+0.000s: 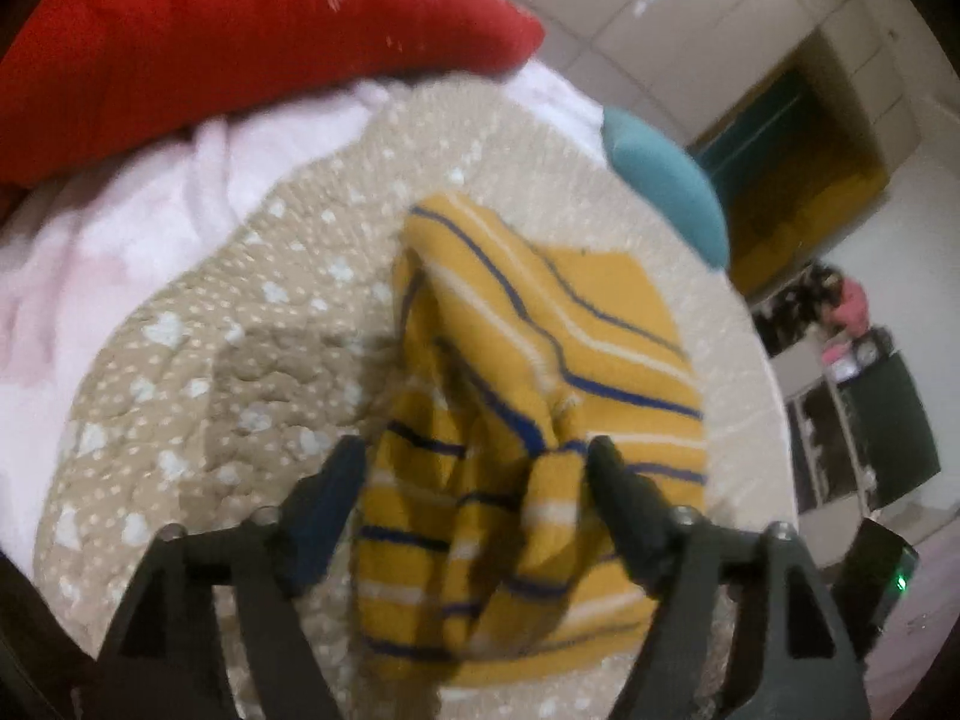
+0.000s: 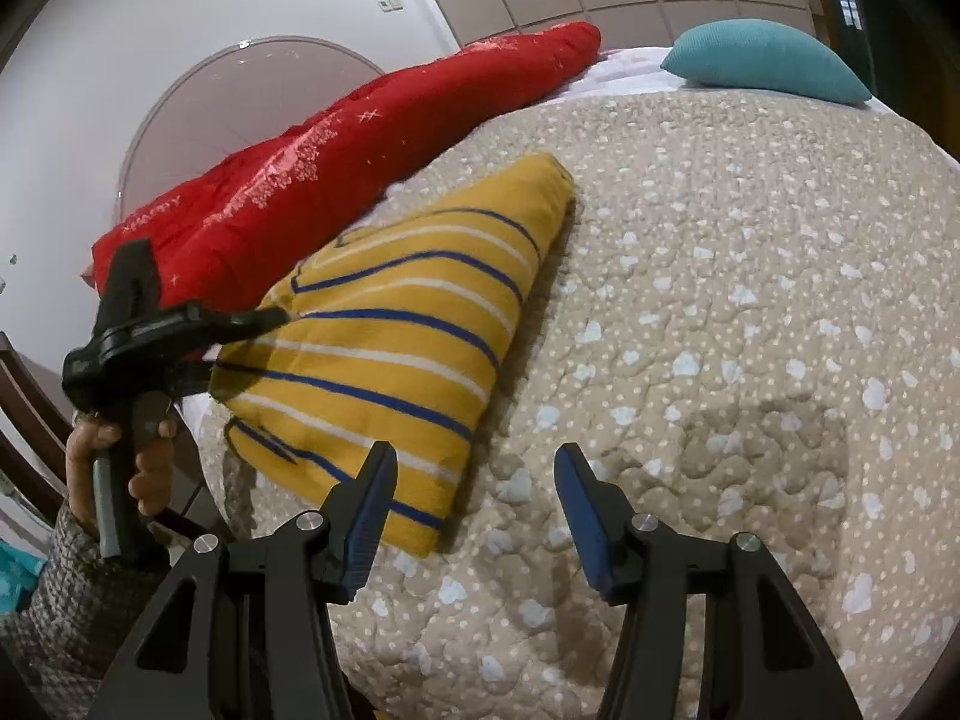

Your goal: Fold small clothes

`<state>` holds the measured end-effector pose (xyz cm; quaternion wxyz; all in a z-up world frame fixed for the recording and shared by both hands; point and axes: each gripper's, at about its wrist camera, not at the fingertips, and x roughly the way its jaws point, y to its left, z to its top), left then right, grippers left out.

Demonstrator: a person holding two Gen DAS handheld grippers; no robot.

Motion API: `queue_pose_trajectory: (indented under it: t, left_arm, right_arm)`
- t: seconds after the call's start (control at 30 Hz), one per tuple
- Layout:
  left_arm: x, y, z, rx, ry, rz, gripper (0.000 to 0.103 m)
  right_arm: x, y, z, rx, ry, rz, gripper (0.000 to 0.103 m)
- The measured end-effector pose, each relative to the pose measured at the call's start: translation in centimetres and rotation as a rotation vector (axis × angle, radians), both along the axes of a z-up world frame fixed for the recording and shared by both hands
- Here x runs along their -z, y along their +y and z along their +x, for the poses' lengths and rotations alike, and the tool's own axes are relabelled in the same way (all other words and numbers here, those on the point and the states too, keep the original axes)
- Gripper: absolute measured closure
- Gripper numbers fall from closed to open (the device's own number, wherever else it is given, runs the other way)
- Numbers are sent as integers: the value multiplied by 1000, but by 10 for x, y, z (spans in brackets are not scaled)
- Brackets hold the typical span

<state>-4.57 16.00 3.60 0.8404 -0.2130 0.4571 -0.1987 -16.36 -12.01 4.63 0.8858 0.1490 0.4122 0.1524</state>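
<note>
A yellow garment [image 1: 528, 420] with blue and white stripes lies folded on the beige quilt [image 1: 228, 372]. In the left wrist view my left gripper [image 1: 477, 456] is open, its fingers on either side of bunched cloth at the garment's near edge. In the right wrist view the garment [image 2: 396, 336] lies left of centre, and the left gripper [image 2: 240, 324] reaches its left edge, held by a hand. My right gripper [image 2: 474, 462] is open and empty, just above the quilt [image 2: 720, 300] by the garment's near right corner.
A red quilted blanket [image 2: 336, 168] lies along the far side of the bed, with a pink sheet [image 1: 120, 252] beside it. A teal cushion [image 2: 762, 60] sits at the far corner. The bed edge drops off at the left in the right wrist view.
</note>
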Motion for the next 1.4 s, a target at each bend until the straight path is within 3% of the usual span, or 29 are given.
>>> queue_pose_trajectory:
  t: [0.1, 0.17, 0.2, 0.23, 0.27, 0.37, 0.43, 0.53, 0.63, 0.7, 0.73, 0.77, 0.83, 0.93, 1.1, 1.17, 1.23, 1.3, 1.33, 1.4]
  left_arm:
    - [6, -5, -15, 69, 5, -68, 22]
    - [14, -17, -22, 106, 19, -42, 24]
    - [17, -29, -29, 133, 16, 11, 32]
    - [18, -35, -34, 136, 13, 60, 61]
    - [19, -39, -42, 130, 14, 109, 71]
    - [18, -24, -56, 101, 36, 32, 79]
    - [19, -14, -63, 91, 55, 3, 80]
    - [17, -9, -67, 84, 62, 15, 81]
    - [1, -3, -79, 78, 21, 77, 80]
    - [-15, 5, -77, 62, -39, 58, 64]
    - [-23, 11, -74, 51, -69, 29, 35]
    - [-30, 15, -69, 24, -97, 10, 14]
    - [-37, 19, -59, -4, -141, 0, 11]
    - [-34, -5, -16, 90, -131, -9, 6]
    - [11, -44, 39, 187, -4, 123, 6]
    - [34, -49, 48, 235, 53, 89, 5]
    - [43, -41, 47, 195, 48, 26, 4]
    - [40, -40, 45, 177, 61, -2, 24]
    - [38, -39, 44, 192, 96, -77, 51]
    - [28, -44, 42, 181, 97, -87, 53]
  right_arm:
    - [1, -2, 3, -4, 1, 50, 43]
    - [4, 4, 10, -15, 15, 84, 43]
    - [5, 10, 15, -25, 18, 84, 43]
    - [6, 15, 19, -34, 21, 71, 43]
    - [10, 24, 24, -48, 43, 41, 46]
    - [26, 42, 27, -101, 120, 16, 51]
    - [34, 49, 23, -109, 118, -26, 50]
    - [37, 41, 21, -87, 122, 31, 50]
    - [35, 32, 19, -91, 134, 64, 50]
    - [26, 22, 14, -88, 104, 83, 50]
    - [19, 16, 12, -82, 79, 95, 47]
    - [11, 7, 12, -68, 50, 108, 42]
    - [0, -7, 15, -36, 17, 128, 32]
    - [-5, -26, 39, 6, 12, 176, 25]
    - [13, -33, 95, 31, 73, 277, 25]
    - [23, -25, 121, 15, 100, 322, 25]
    - [39, -10, 143, -22, 145, 335, 25]
    - [57, 0, 159, -37, 184, 388, 29]
    - [58, 1, 162, -33, 183, 398, 39]
    - [49, 3, 165, -54, 187, 422, 51]
